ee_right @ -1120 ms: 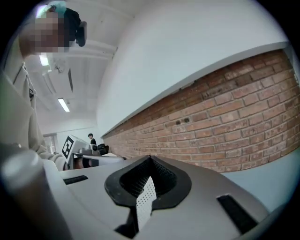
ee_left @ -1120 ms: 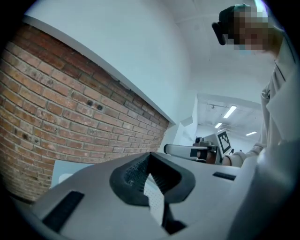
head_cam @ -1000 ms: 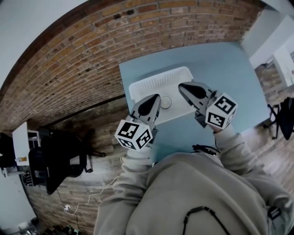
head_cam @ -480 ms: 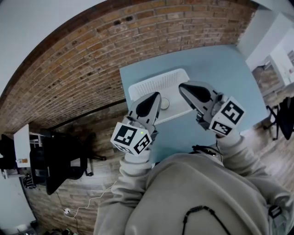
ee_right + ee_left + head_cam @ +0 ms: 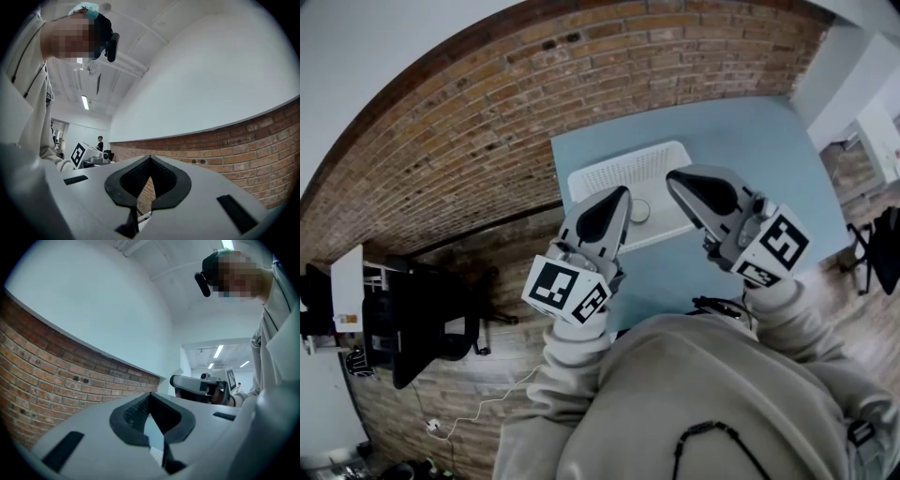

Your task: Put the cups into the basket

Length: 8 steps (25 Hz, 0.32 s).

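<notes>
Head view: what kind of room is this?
Probably an office or workroom: a brick wall, a blue table holding a white basket, and a black office chair.

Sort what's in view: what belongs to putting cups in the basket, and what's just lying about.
Job in hand: white basket, cup inside it, left gripper and right gripper, both shut and empty.
Lying about: black office chair, white cable.

Soft, even indoor light leaves only faint shadows on the pale blue tabletop (image 5: pixel 750 150). Fisheye distortion bows the red brick wall (image 5: pixel 487 122) into an arc. Black vignette rings both gripper views; white ceiling tube lights (image 5: pixel 218 351) glare; the near grey shell of the left gripper (image 5: pixel 150 397) looks soft.
</notes>
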Available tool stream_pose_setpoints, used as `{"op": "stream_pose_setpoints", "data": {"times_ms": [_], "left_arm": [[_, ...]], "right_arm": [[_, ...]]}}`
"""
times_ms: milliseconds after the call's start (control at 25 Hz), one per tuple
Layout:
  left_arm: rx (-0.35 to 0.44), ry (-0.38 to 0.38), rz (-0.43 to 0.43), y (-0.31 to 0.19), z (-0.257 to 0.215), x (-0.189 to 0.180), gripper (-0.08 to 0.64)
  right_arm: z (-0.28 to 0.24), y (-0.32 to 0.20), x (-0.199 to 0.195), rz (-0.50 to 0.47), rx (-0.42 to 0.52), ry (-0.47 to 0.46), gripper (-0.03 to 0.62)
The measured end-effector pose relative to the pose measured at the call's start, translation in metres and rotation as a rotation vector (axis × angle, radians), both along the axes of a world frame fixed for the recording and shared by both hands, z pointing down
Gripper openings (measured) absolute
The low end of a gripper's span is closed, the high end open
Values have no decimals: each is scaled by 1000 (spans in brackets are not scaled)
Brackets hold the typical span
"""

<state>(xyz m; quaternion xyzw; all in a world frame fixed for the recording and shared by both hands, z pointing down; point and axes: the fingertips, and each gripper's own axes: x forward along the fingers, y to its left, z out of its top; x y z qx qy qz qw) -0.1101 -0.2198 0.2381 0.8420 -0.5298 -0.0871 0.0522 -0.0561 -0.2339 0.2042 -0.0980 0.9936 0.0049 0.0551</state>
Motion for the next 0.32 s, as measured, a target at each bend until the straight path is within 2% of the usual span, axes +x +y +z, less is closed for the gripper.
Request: {"op": "stream_pose_setpoints", "data": {"times_ms": [320], "left_arm": [[16,-4,-6,4,-8,-1,-3]], "right_arm": [[-6,7,-3,-1,47,9,9]]}}
